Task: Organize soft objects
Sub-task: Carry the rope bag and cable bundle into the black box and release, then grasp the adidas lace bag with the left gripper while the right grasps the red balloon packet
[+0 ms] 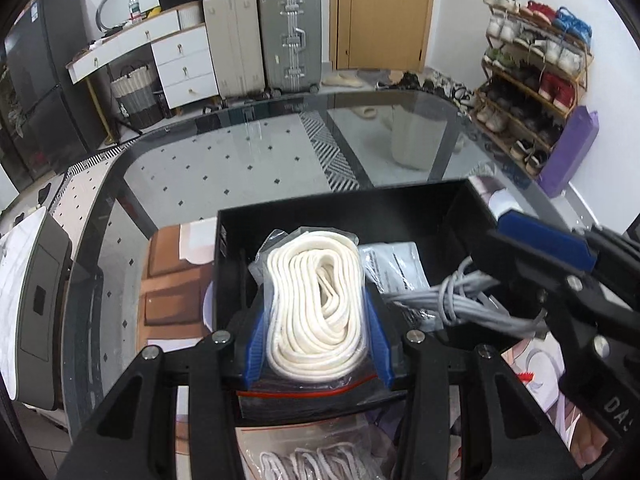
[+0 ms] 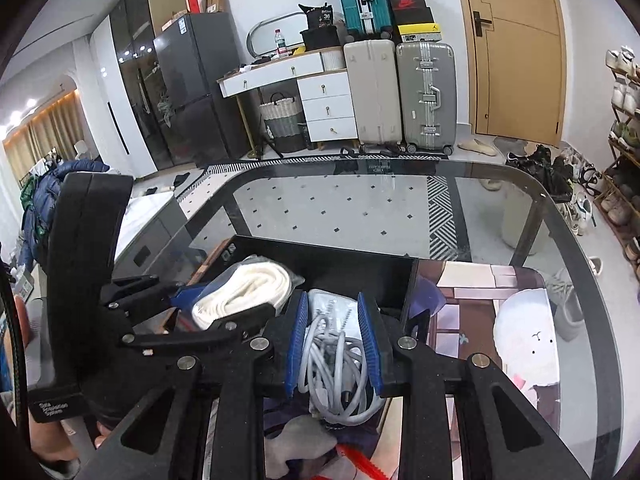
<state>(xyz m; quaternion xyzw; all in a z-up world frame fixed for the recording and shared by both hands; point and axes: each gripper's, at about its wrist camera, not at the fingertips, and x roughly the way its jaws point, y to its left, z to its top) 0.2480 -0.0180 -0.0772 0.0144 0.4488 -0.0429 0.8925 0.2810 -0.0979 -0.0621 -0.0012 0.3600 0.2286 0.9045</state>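
Observation:
A bag of coiled white rope (image 1: 316, 312) sits between the blue pads of my left gripper (image 1: 318, 344), which is shut on it over the black box (image 1: 340, 216). In the right wrist view the same rope bag (image 2: 244, 292) hangs over the box's left part. My right gripper (image 2: 334, 344) is shut on a bundle of grey cable (image 2: 336, 364), also seen from the left as the grey cable (image 1: 460, 296) over the box's right side. A flat white packet (image 1: 396, 260) lies inside the box.
The box stands on a glass table (image 2: 400, 208) with a printed mat (image 2: 500, 320) under it. Another bagged white cord (image 1: 312, 464) lies near the front. Red and grey soft items (image 2: 316, 452) lie under my right gripper. Suitcases, a desk and a shoe rack line the walls.

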